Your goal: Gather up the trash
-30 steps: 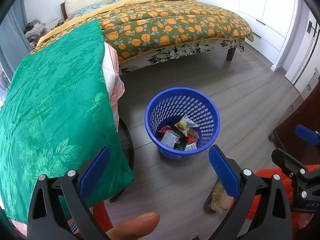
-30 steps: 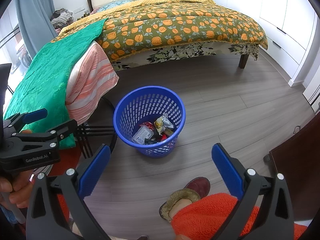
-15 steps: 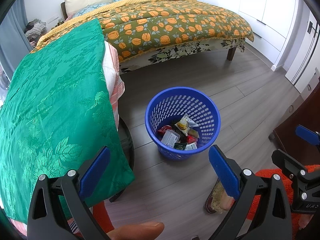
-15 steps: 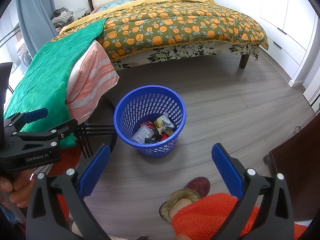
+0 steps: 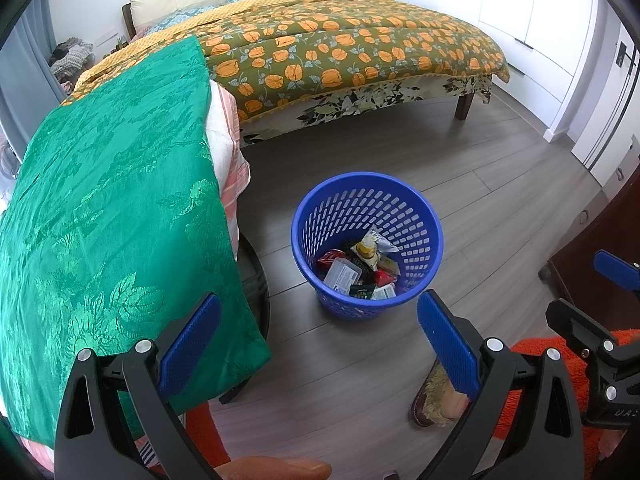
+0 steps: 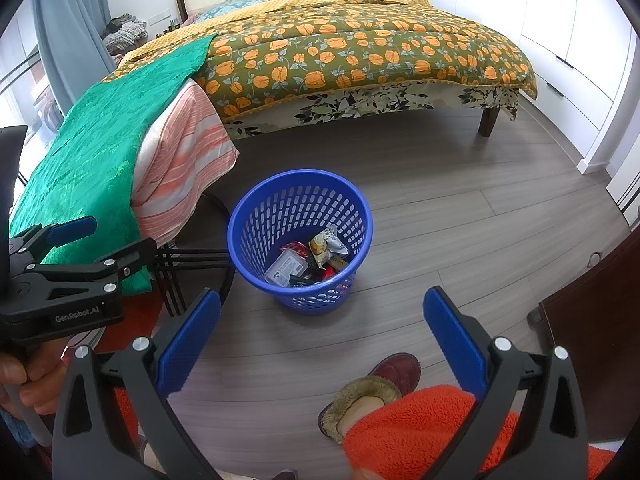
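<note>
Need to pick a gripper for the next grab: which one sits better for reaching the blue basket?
Little in it, but probably right. The blue basket sits nearly centred ahead of the open right gripper; from the open left gripper it lies slightly right, with the green cloth crowding that side.

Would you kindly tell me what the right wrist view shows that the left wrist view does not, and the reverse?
Only the right wrist view shows the blue curtain, the whole left gripper from the side, open, and the hand holding its handle. Only the left wrist view shows the right gripper at its edge, its jaws not clear there, and a fingertip at the bottom. Both share the blue basket holding wrappers, the green cloth, the floral bedspread and a slipper.
</note>
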The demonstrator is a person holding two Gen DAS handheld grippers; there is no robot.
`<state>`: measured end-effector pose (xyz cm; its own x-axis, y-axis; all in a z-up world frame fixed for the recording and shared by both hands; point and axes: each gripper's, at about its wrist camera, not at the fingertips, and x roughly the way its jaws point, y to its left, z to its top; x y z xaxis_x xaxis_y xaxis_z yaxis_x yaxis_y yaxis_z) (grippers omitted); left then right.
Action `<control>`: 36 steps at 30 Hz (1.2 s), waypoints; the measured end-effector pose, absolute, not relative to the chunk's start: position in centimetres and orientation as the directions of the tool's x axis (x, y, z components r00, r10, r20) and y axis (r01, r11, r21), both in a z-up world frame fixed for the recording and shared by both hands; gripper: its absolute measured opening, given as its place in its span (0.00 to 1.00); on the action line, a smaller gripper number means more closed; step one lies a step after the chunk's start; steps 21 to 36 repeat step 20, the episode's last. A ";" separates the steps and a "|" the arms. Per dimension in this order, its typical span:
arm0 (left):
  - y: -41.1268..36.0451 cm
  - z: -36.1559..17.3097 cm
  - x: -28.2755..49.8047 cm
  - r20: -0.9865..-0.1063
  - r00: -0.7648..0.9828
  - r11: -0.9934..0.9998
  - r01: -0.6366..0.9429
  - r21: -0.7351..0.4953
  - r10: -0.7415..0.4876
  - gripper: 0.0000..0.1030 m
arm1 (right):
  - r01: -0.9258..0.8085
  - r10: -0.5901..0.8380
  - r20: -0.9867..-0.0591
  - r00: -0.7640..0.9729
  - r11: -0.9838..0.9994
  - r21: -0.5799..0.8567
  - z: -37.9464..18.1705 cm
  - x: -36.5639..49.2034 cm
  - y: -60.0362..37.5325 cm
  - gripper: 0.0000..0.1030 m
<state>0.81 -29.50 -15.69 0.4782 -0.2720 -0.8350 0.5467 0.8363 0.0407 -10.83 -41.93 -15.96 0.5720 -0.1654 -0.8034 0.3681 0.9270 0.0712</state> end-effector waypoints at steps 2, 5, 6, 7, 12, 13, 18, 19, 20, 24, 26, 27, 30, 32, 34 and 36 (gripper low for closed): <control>-29.4 -15.7 0.9 -0.835 0.478 0.837 0.546 0.039 -0.273 0.95 | 0.369 -0.166 -0.803 0.572 0.927 0.072 -16.0 -10.8 -41.9 0.96; -29.4 -15.8 0.7 -0.833 0.477 0.835 0.550 0.033 -0.282 0.95 | 0.369 -0.166 -0.803 0.572 0.926 0.072 -16.0 -10.8 -41.9 0.96; -29.4 -15.8 0.6 -0.831 0.477 0.833 0.552 0.031 -0.285 0.94 | 0.370 -0.166 -0.803 0.572 0.926 0.071 -16.0 -10.8 -41.9 0.96; -29.4 -15.8 0.5 -0.829 0.479 0.831 0.556 0.033 -0.288 0.93 | 0.370 -0.166 -0.803 0.572 0.926 0.071 -16.0 -10.9 -41.9 0.96; -29.9 -15.4 -0.1 -0.819 0.492 0.822 0.568 0.046 -0.294 0.91 | 0.369 -0.165 -0.804 0.572 0.927 0.072 -16.0 -10.8 -42.0 0.96; -29.8 -15.5 0.1 -0.823 0.488 0.824 0.565 0.045 -0.290 0.91 | 0.369 -0.165 -0.804 0.571 0.927 0.072 -16.0 -10.8 -42.0 0.96; -29.9 -15.4 0.3 -0.833 0.470 0.825 0.564 0.029 -0.292 0.92 | 0.371 -0.166 -0.804 0.571 0.926 0.072 -16.2 -11.0 -42.1 0.96; -29.8 -15.4 0.4 -0.833 0.469 0.825 0.564 0.028 -0.293 0.92 | 0.371 -0.166 -0.804 0.570 0.926 0.072 -16.2 -11.0 -42.1 0.96; -29.9 -15.4 0.4 -0.833 0.471 0.825 0.564 0.030 -0.291 0.92 | 0.370 -0.166 -0.804 0.570 0.926 0.072 -16.2 -11.0 -42.1 0.96; -29.9 -15.4 0.4 -0.833 0.471 0.825 0.564 0.030 -0.291 0.92 | 0.370 -0.166 -0.804 0.570 0.926 0.072 -16.2 -11.0 -42.1 0.96; -29.9 -15.4 0.4 -0.833 0.471 0.825 0.564 0.030 -0.291 0.92 | 0.370 -0.166 -0.804 0.570 0.926 0.072 -16.2 -11.0 -42.1 0.96; -29.9 -15.4 0.4 -0.833 0.471 0.825 0.564 0.030 -0.291 0.92 | 0.370 -0.166 -0.804 0.570 0.926 0.072 -16.2 -11.0 -42.1 0.96; -29.9 -15.4 0.4 -0.833 0.471 0.825 0.564 0.030 -0.291 0.92 | 0.370 -0.166 -0.804 0.570 0.926 0.072 -16.2 -11.0 -42.1 0.96; -29.9 -15.4 0.4 -0.833 0.471 0.825 0.564 0.030 -0.291 0.92 | 0.370 -0.166 -0.804 0.570 0.926 0.072 -16.2 -11.0 -42.1 0.96; -29.9 -15.4 0.4 -0.833 0.471 0.825 0.564 0.030 -0.291 0.92 | 0.370 -0.166 -0.804 0.570 0.926 0.072 -16.2 -11.0 -42.1 0.96; -29.9 -15.4 0.4 -0.833 0.471 0.825 0.564 0.030 -0.291 0.92 | 0.370 -0.166 -0.804 0.570 0.926 0.072 -16.2 -11.0 -42.1 0.96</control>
